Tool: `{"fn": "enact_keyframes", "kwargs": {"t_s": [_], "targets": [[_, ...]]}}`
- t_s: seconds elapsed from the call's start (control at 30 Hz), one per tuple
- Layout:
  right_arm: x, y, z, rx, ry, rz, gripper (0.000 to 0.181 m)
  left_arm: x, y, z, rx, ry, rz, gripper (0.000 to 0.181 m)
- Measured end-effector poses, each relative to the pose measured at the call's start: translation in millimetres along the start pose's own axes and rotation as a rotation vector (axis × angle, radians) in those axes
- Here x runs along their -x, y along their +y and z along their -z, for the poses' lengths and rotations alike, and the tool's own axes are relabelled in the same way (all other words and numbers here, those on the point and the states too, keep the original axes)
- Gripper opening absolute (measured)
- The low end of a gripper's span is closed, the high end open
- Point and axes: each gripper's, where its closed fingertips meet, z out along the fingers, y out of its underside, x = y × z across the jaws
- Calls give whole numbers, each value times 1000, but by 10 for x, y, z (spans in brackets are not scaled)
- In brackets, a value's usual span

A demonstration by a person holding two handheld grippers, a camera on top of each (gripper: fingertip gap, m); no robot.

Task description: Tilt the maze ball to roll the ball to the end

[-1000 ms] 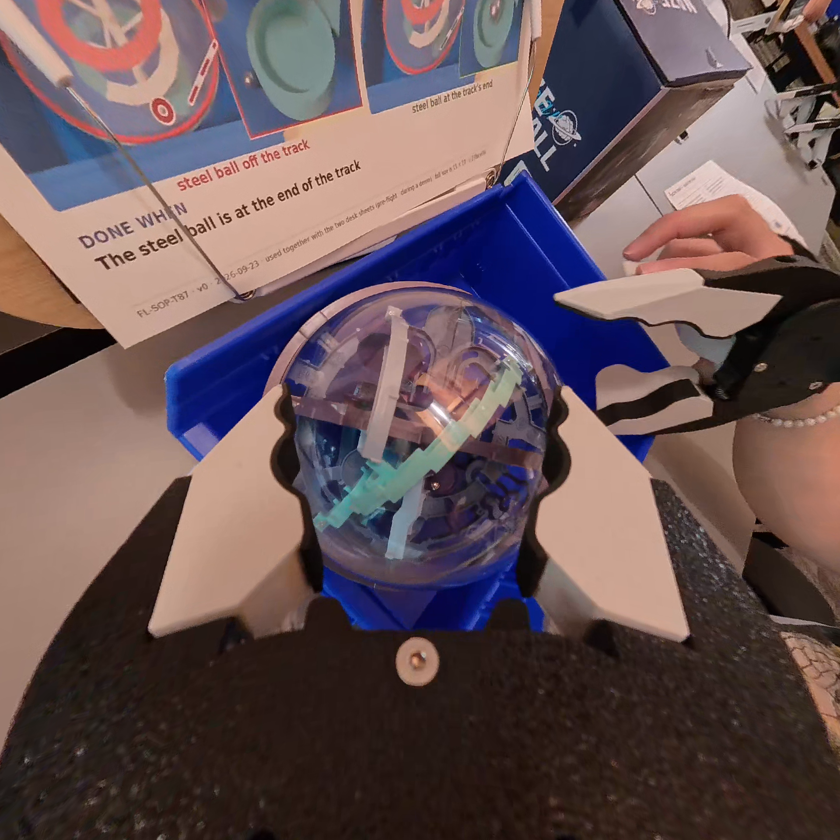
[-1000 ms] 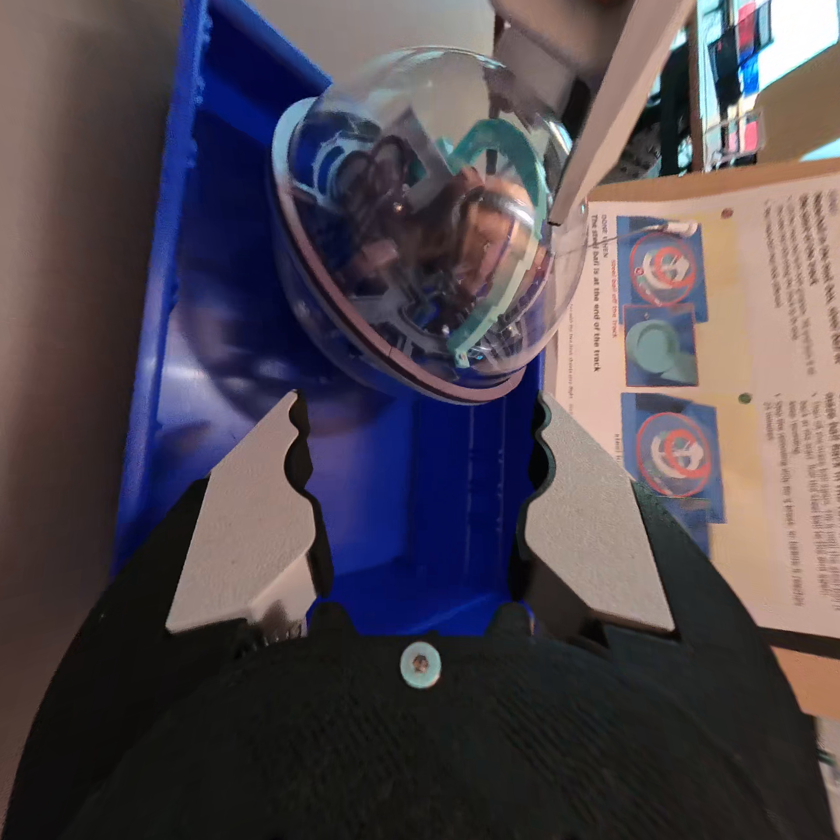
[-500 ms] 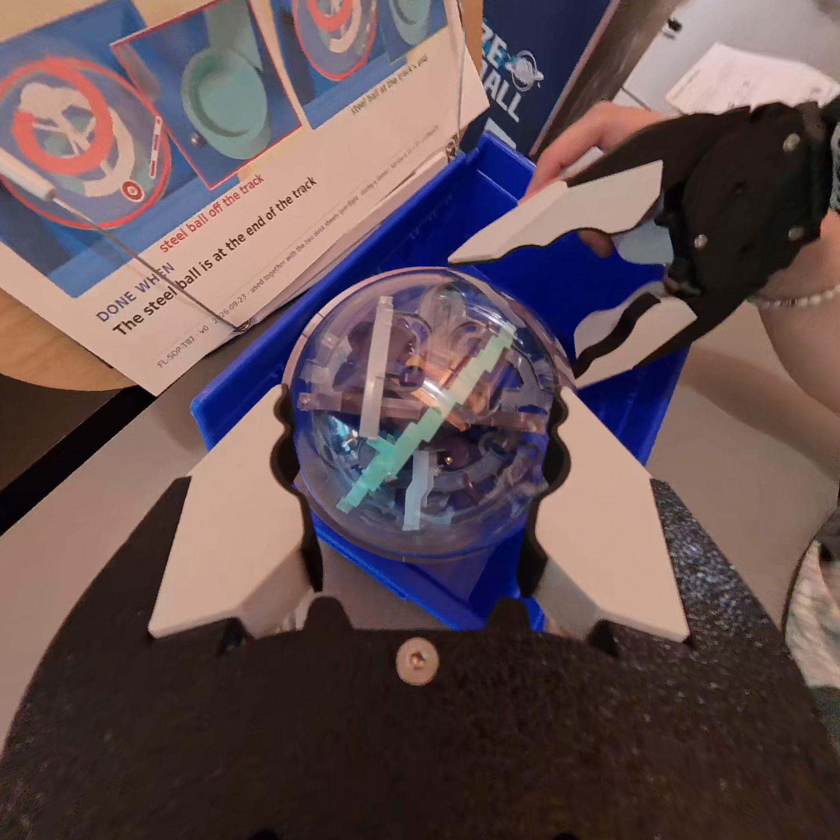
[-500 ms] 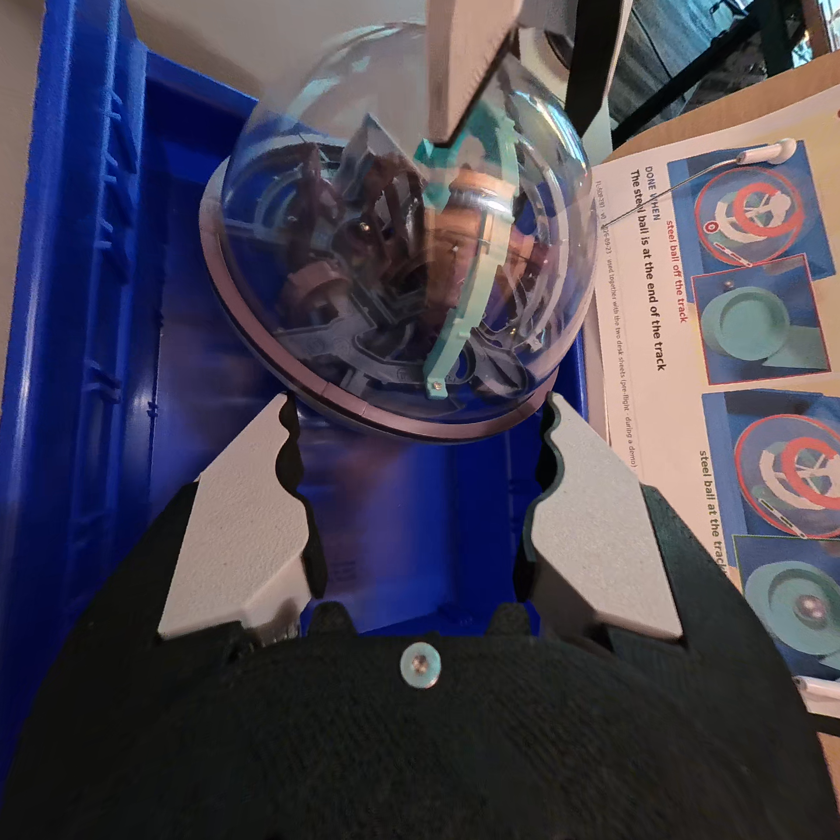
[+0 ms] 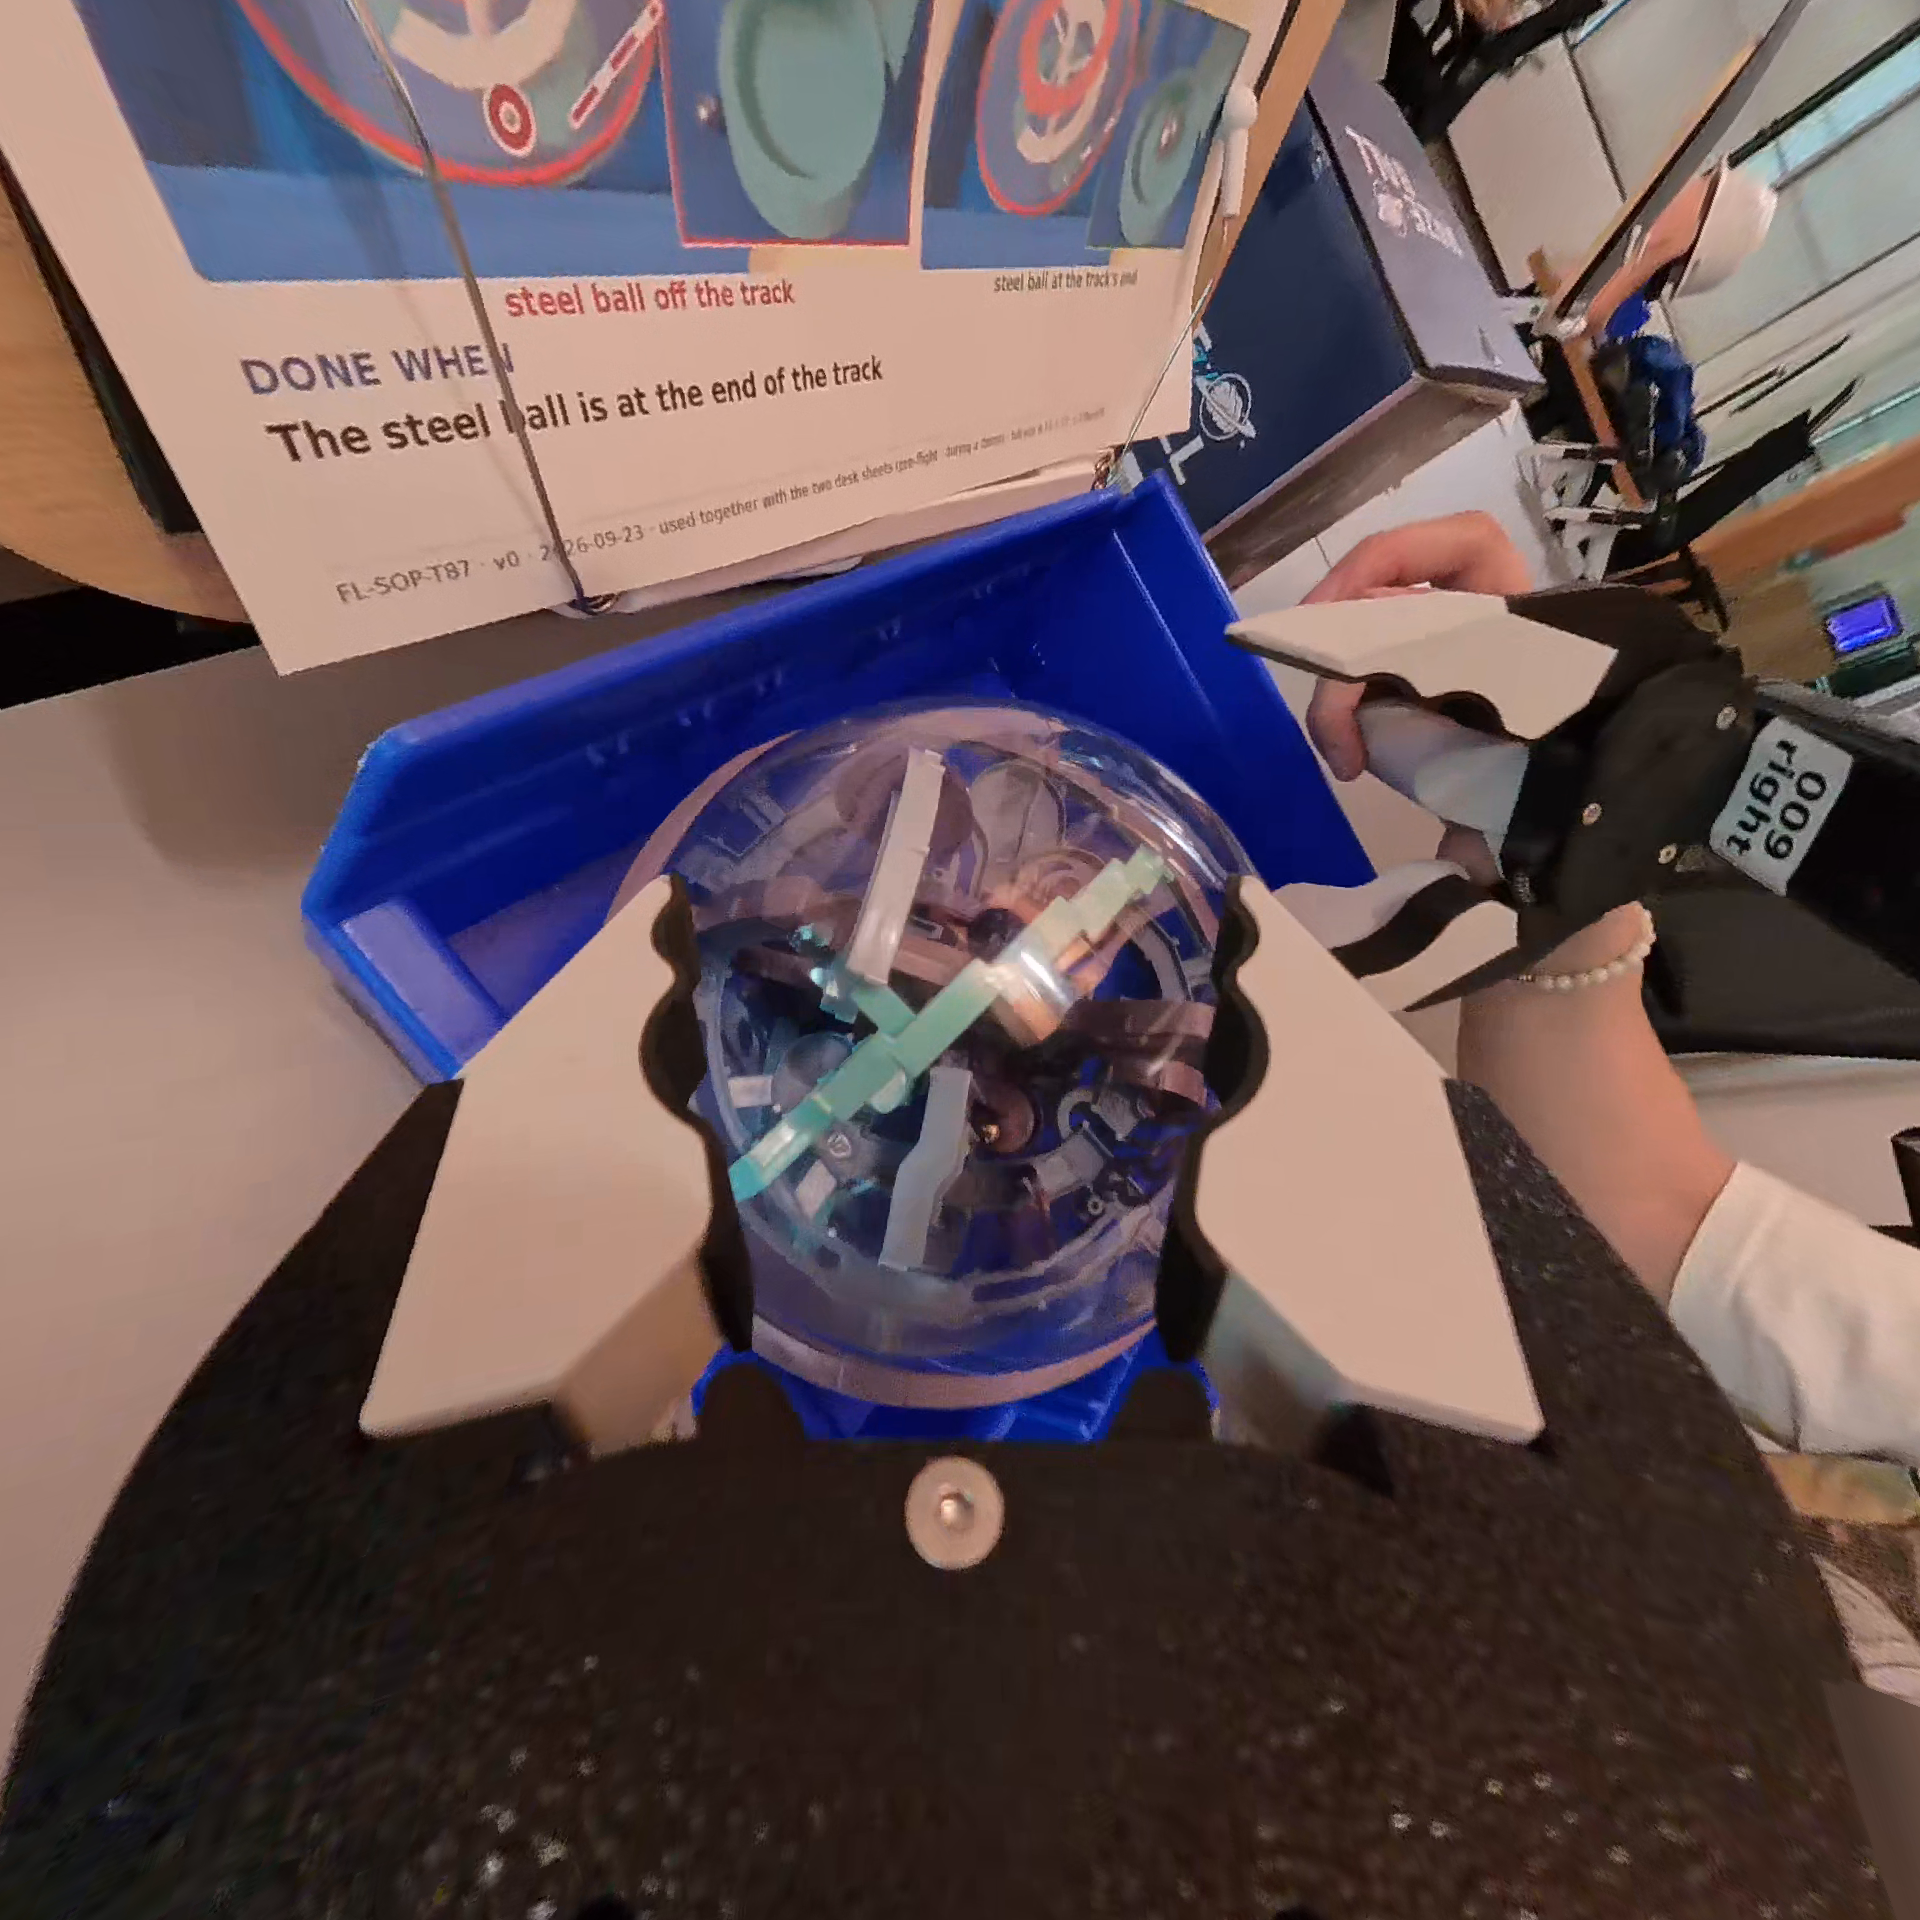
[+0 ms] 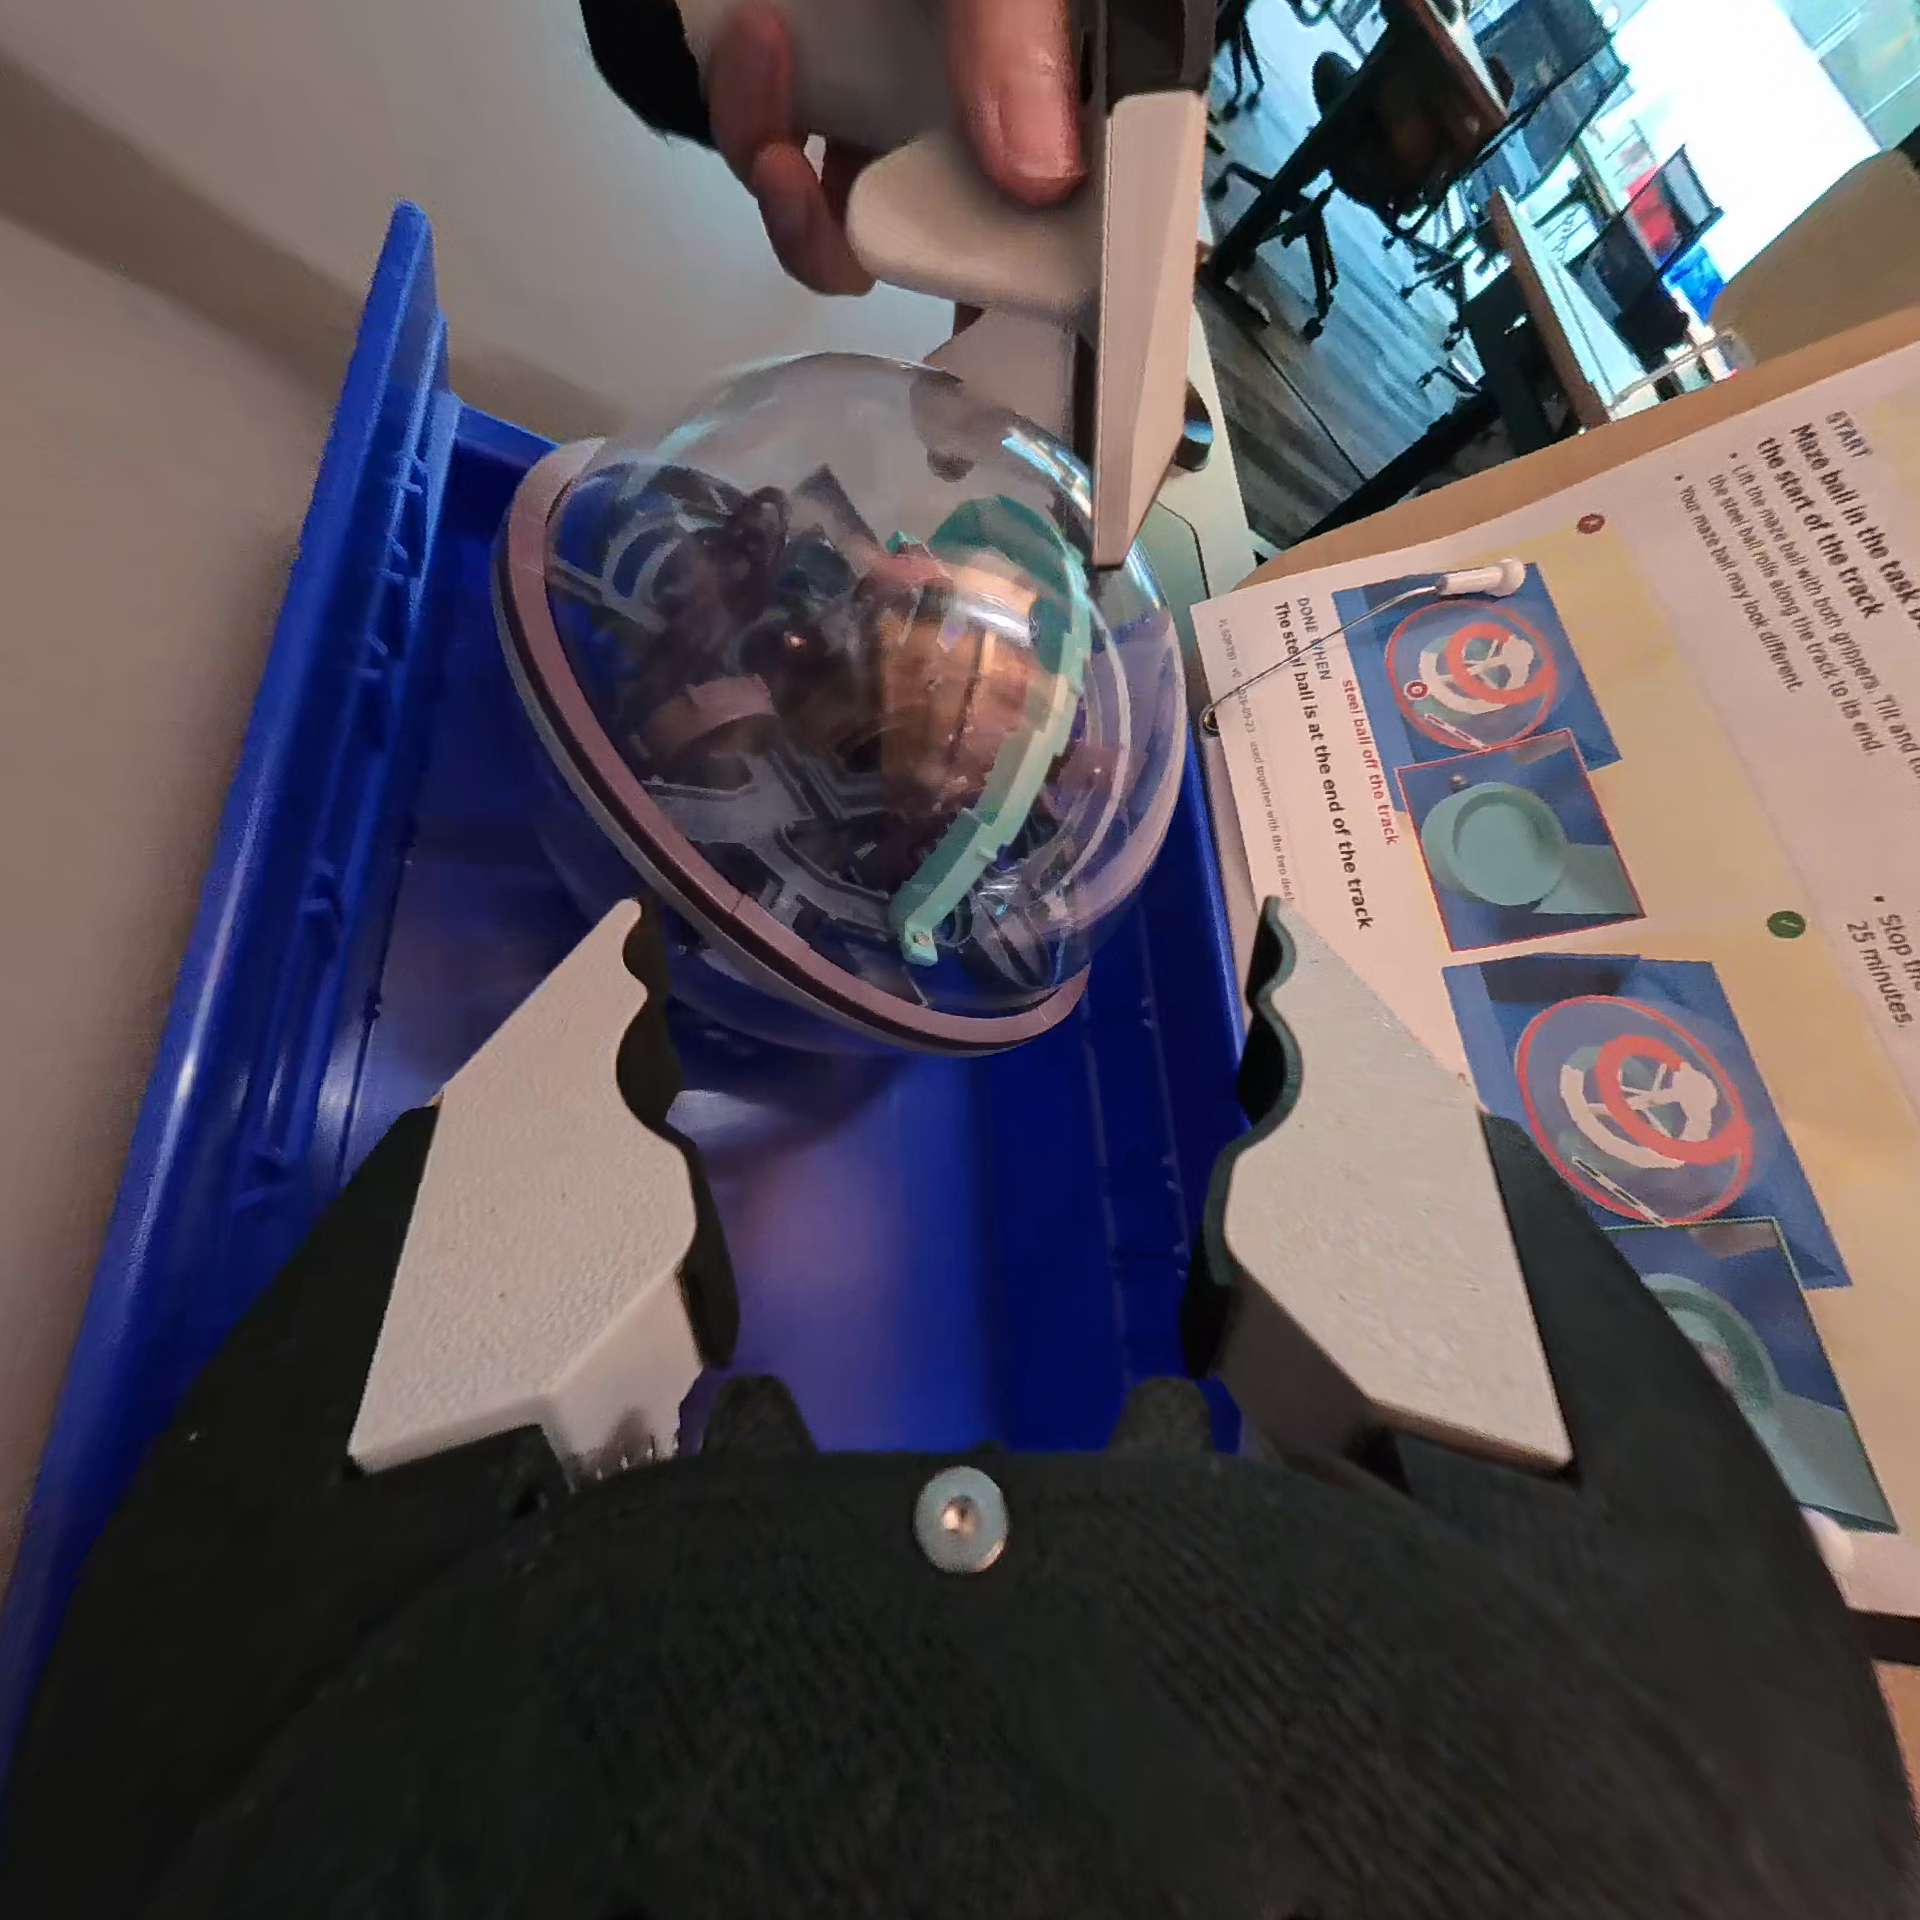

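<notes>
Left claw (image 5: 951, 1049) clamped on both sides of maze ball (image 5: 940, 1049), held tilted above blue bin (image 5: 665, 717) on grey tabletop (image 5: 156, 935). Right claw (image 6: 951, 1122) spread wide, empty, just short of the ball.

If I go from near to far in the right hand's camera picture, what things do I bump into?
The right gripper, open and empty → bare floor of the blue bin → the clear maze ball → the left gripper's pale fingers pressing on the ball's far side → office chairs far behind.
</notes>
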Motion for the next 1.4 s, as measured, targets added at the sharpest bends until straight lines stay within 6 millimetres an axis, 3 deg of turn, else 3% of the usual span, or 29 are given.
{"fn": "enact_keyframes", "kwargs": {"t_s": [0.13, 0.33, 0.47, 0.6, 0.7, 0.83, 1.0, 1.3, 1.4], "targets": [[-49, 45, 36, 5, 39, 2, 106, 2, -6, -10, -10, 4, -22, 100], [-111, 119, 26, 36, 56, 11, 103, -49, 44, 108, 12, -5, -215, 97], [-111, 142, 31, 55, 72, -9, 102, 1, 70, 142, -5, 7, -157, 97], [62, 113, 5, 48, 33, 5, 97, 38, 58, 77, -89, 56, -15, 98], [109, 107, 10, 53, -4, 10, 108, -11, 36, -25, -133, 84, 51, 98], [22, 195, 151, 78, 18, -2, 115, -85, 61, -91, -128, 68, 73, 98], [-131, 345, 313, 131, 75, 3, 108, -109, 182, -65, -100, 92, 83, 98], [-259, 247, 350, 58, 121, -36, 104, -63, 214, -26, -148, 102, 81, 97], [-243, 241, 360, 55, 133, -32, 101, -90, 164, 1, -176, 80, -22, 91]]}}
